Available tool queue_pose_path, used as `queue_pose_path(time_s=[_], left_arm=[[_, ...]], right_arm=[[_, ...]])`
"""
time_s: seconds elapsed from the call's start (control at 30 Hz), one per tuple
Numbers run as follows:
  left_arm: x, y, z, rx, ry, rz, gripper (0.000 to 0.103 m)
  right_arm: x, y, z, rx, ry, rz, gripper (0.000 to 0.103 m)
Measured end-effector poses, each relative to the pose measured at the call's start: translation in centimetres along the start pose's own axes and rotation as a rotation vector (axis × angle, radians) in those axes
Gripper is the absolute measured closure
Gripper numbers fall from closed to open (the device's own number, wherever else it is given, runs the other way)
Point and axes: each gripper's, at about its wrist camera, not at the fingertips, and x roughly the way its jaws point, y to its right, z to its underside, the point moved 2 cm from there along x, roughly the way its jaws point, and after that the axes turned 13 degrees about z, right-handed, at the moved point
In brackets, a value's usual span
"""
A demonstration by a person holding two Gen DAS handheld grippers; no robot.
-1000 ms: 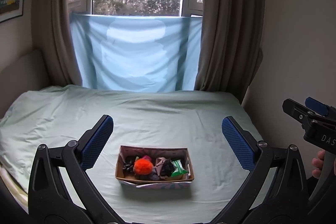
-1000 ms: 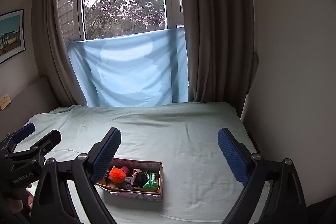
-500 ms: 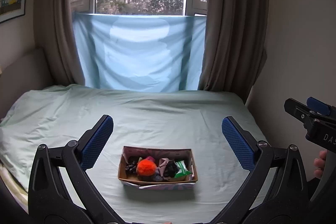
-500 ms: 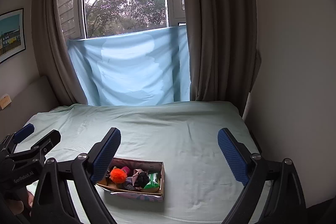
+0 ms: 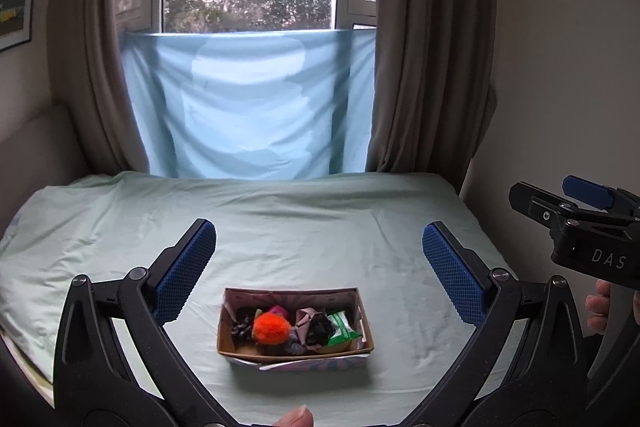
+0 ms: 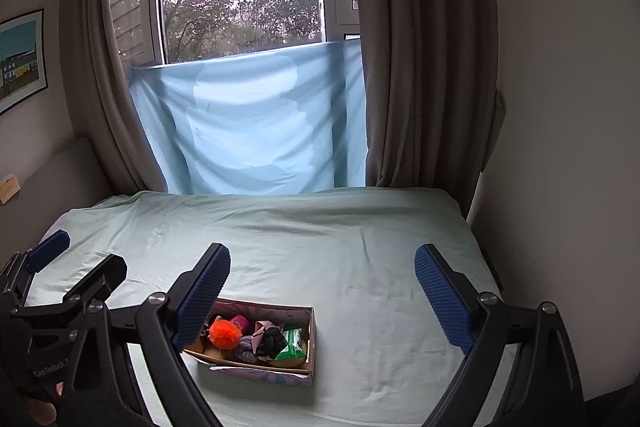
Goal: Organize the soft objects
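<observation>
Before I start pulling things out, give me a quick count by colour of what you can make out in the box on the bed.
Orange: 1, the pompom
Pink/magenta: 1, the small piece behind it
Green: 1, the packet
Black: 2, one item at the left, one beside the packet
Mauve: 1, the cloth
Grey: 1, the bundle at the front
Total: 7 visible in the cardboard box; more may lie underneath.

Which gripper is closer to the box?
Left, probably. The left gripper frames the box head-on; for the right gripper, the box sits off toward its left finger.
</observation>
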Motion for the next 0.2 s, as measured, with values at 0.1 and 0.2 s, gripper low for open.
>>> queue_pose_path(time_s=[0.1, 0.2], left_arm=[[0.9, -0.5, 0.6, -0.026, -0.017, 0.010, 0.000], [2.3, -0.9, 1.2, -0.039, -0.063, 0.007, 0.000]], right_arm=[[1.3, -0.3, 0.2, -0.006, -0.034, -0.001, 0.011], [3.3, -0.7, 0.9, -0.015, -0.100, 0.000, 0.011]])
